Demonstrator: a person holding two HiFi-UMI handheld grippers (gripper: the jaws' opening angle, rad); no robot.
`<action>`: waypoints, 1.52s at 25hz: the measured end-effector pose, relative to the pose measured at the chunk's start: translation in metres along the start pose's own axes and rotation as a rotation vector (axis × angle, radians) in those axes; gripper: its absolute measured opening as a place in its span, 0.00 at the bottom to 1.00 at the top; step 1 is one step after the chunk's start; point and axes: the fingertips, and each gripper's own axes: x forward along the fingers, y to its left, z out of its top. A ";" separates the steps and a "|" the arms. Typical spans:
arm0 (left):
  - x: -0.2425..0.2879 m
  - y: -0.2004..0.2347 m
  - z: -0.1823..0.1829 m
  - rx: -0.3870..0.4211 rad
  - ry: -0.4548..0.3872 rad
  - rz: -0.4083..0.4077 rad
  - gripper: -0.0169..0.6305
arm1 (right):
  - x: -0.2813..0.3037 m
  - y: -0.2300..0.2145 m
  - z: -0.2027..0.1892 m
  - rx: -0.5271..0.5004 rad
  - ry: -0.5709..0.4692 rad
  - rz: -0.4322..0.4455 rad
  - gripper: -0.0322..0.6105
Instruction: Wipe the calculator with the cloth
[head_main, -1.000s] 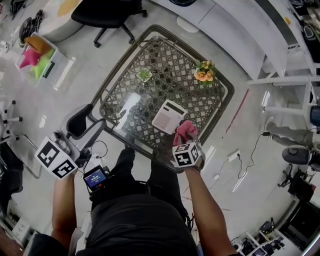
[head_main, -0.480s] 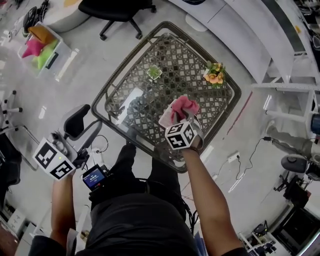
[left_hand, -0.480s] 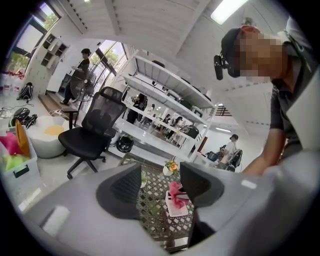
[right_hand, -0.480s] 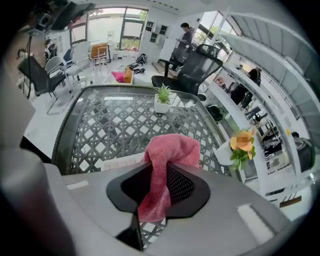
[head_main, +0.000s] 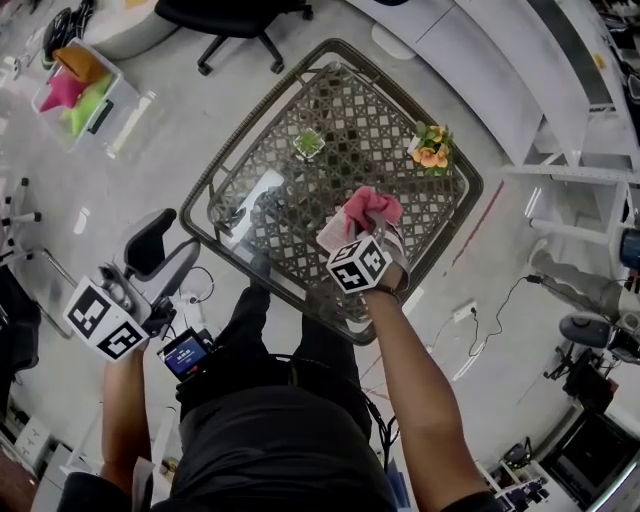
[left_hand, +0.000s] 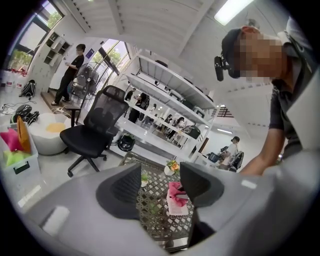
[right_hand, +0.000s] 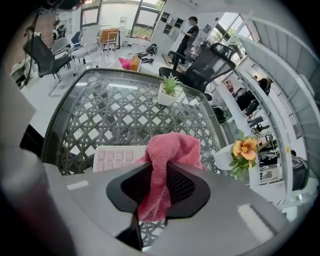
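A glass-topped lattice bench stands on a pale office floor. Off its left edge, over the floor, the left tool hangs with its jaws wide and nothing between them. On the bench's near half lies the white calculator, keys up. The pink cloth drapes over the calculator's right part, pinched tight in the right tool, which points steeply down just above it.
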 end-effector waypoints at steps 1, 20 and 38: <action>0.002 0.000 0.000 0.001 0.001 -0.004 0.43 | -0.001 -0.001 -0.004 0.007 0.003 -0.004 0.16; 0.039 -0.021 0.007 0.042 0.037 -0.082 0.43 | -0.022 -0.027 -0.079 0.206 0.062 -0.067 0.16; 0.041 -0.023 0.003 0.043 0.051 -0.087 0.43 | -0.022 -0.008 -0.060 1.357 -0.115 0.069 0.16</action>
